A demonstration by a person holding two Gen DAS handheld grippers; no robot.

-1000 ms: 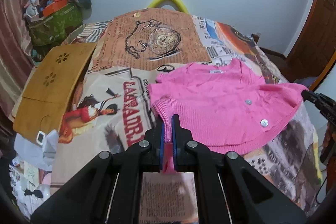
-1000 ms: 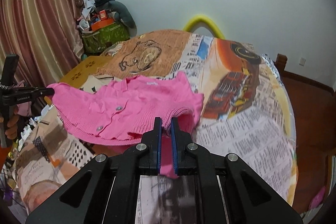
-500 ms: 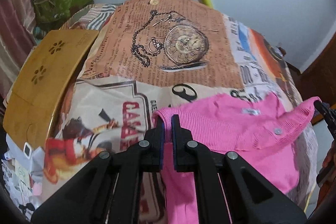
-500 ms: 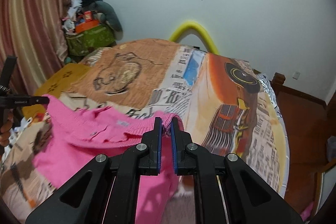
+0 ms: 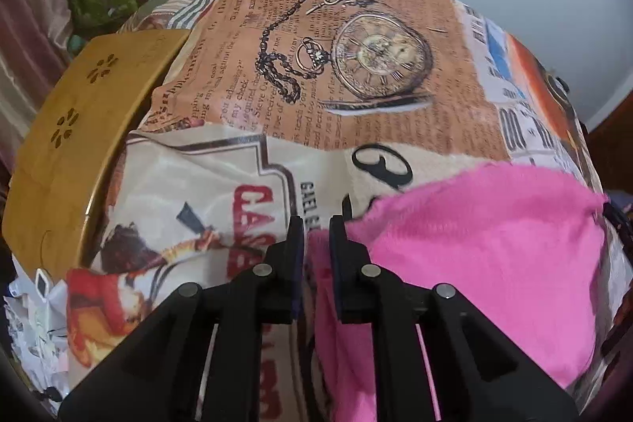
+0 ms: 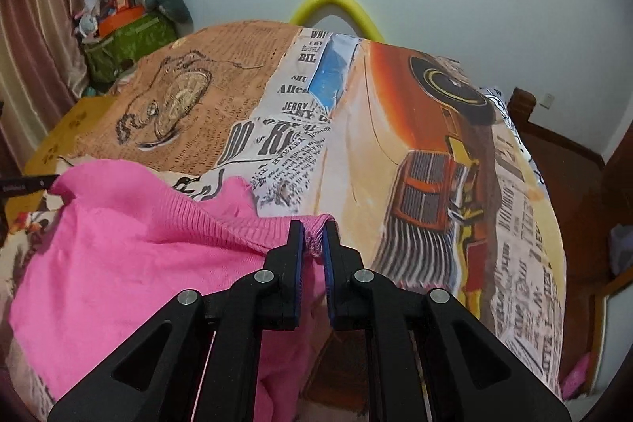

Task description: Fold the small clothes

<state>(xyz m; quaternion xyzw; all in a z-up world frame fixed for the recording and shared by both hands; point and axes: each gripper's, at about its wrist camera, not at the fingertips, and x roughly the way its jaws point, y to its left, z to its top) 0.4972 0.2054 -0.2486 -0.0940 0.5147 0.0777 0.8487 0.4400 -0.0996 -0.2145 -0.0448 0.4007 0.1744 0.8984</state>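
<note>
**Pink knit spread at bed's near edge, both grippers easing off**

Tilted steeply down over the near edge of the bed (image 6: 415, 153): left gripper (image 5: 317, 224) and right gripper (image 6: 312, 230), jaws opening on each. Pink fabric seen between the left jaws with a gap showing; ribbed hem of the pink sweater (image 6: 130, 244) bunched between the right pads. Sweater draped across the near edge, partly hanging over it. Beyond, wide bare printed bedcover up to the far edge. Wooden board (image 5: 79, 129) along the left edge.
</note>
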